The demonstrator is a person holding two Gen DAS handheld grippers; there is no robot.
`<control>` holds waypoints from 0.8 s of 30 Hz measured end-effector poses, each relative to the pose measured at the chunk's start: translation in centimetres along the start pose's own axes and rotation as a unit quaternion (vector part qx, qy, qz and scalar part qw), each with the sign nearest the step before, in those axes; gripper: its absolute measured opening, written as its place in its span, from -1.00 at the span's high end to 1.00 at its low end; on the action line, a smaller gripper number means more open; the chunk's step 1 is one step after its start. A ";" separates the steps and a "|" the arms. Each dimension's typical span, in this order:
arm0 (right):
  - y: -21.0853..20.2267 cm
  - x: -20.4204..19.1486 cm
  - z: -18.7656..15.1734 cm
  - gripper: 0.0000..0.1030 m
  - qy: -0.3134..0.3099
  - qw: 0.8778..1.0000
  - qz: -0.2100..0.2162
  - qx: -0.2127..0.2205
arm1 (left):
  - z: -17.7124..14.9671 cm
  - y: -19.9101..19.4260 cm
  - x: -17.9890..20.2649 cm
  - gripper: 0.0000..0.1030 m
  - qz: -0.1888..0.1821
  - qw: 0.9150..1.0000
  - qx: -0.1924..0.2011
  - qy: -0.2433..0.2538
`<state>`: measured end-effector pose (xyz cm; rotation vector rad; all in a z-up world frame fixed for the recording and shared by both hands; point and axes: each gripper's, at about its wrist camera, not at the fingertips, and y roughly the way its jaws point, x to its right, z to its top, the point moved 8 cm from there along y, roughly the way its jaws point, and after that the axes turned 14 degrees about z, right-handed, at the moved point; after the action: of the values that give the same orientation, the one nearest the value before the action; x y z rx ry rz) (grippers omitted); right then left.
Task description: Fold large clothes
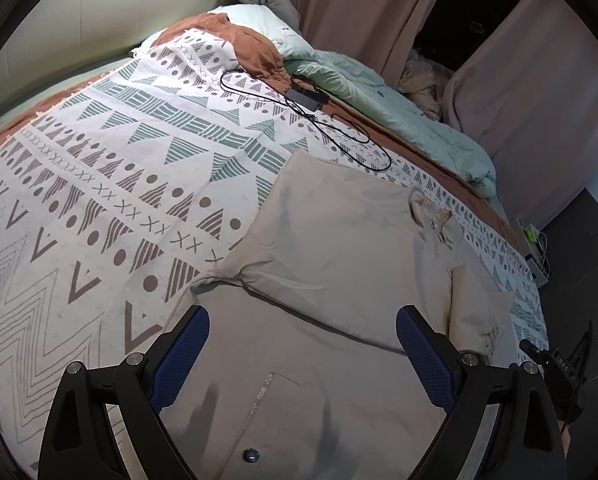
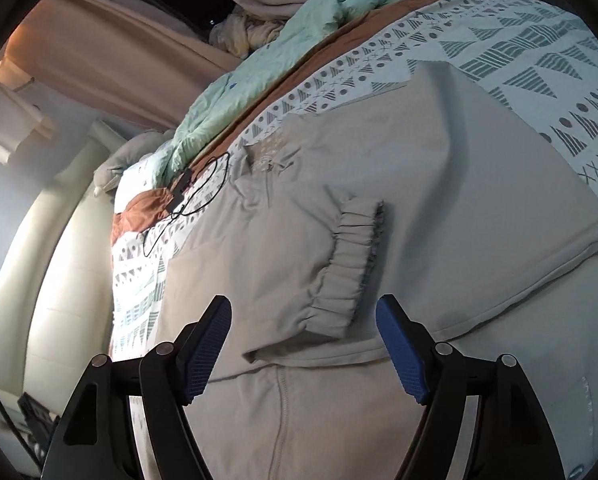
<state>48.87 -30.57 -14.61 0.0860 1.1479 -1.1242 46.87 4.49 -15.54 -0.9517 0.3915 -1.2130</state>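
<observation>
The left hand-held gripper [image 1: 302, 344] hung over the near part of the beige jacket [image 1: 331, 248], its blue pads spread wide with nothing between them. The right hand-held gripper [image 2: 303, 344] was likewise well open and empty; the elastic cuff [image 2: 351, 264] of a folded-in sleeve lay on the jacket just beyond its fingertips, touched by neither pad.

The jacket lay spread on the bed, on the patterned blanket [image 1: 99, 200]. Its snap button [image 1: 251, 455] sat at the nearest edge of the left view, a sleeve was folded across its body, and its collar [image 1: 431, 216] lay at the far end. Beyond the collar a black cable [image 1: 339, 136] looped over the blanket, with a mint quilt [image 1: 399, 100] beside it and curtains [image 1: 379, 8] farther still.

By my reading, the sleeve folds were done and a fold of the body was next. The main risk was the loose sleeve: nothing pinned it, so lifting the hem quickly could slide the cuff off the body and undo the fold. A shallow pinch might catch only the top layer, leaving the under layer bunched. A fold carried too far past the collar could drag the garment onto the cable.
</observation>
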 end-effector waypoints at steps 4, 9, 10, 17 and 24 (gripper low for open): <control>2.6 1.7 0.0 -0.46 0.012 1.000 -0.017 -0.015 | 0.0 0.3 0.3 -0.84 0.001 1.000 -0.002 0.000; 6.6 2.3 -0.8 -0.14 -0.002 0.997 -0.046 -0.055 | 0.0 0.6 0.3 -0.84 0.004 1.000 -0.002 0.004; 7.0 2.4 -1.2 0.03 -0.007 0.997 -0.052 -0.064 | 0.1 0.7 0.3 -0.84 0.005 1.000 -0.002 0.005; 5.4 -1.1 -0.9 0.72 -0.061 0.996 -0.046 -0.046 | 0.6 0.3 -1.2 -0.84 0.006 1.000 0.005 -0.021; 5.4 -8.1 -1.9 0.83 -0.128 0.992 -0.001 -0.023 | 0.9 -0.5 -2.2 -0.84 0.002 1.000 0.012 -0.029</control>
<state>51.85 -21.57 -11.90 -0.0942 0.9444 -1.0758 46.44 6.88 -15.11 -0.9634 0.3330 -1.1822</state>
